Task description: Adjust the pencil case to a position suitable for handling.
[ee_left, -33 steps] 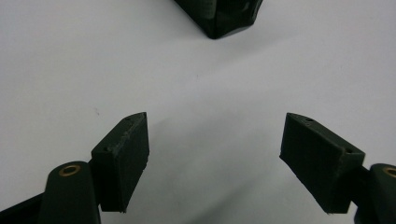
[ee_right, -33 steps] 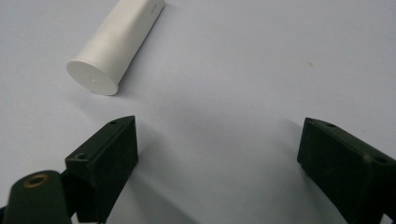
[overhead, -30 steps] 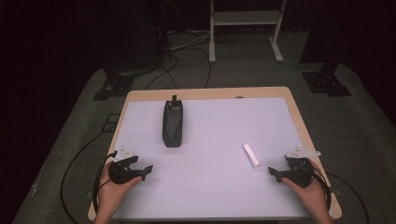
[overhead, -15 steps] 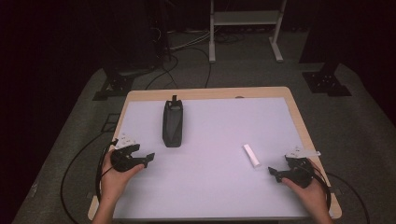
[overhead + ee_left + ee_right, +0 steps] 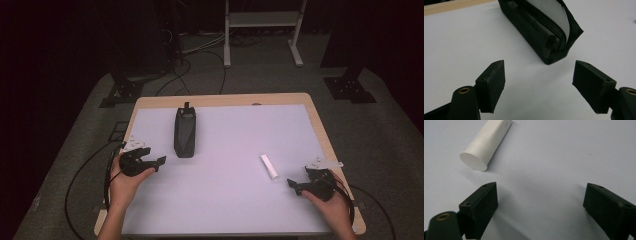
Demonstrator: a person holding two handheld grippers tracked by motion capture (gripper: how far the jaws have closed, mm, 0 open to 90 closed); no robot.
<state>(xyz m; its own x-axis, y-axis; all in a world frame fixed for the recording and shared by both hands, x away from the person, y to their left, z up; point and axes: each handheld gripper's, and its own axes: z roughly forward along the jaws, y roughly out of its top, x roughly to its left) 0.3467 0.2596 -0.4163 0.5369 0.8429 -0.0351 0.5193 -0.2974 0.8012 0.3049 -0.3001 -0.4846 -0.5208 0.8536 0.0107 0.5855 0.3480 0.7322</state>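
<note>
The left gripper [image 5: 156,162], jaws spread wide and empty, sits at about 8 o'clock on the pale lavender table mat [image 5: 235,135], aimed at the near end of the long black fabric zip pouch [image 5: 185,132], which lies toward 11 o'clock with its zip open and a pale lining showing; whether anything is inside cannot be told. The right gripper [image 5: 291,184], jaws likewise apart and holding nothing, rests at 4 o'clock, just short of the small white plastic tube [image 5: 269,167], which lies flat, cap end toward it. The likely risk: the round tube may roll or skid away if one jaw touches first, and the soft pouch may slide or sag shut if pinched at one end.
</note>
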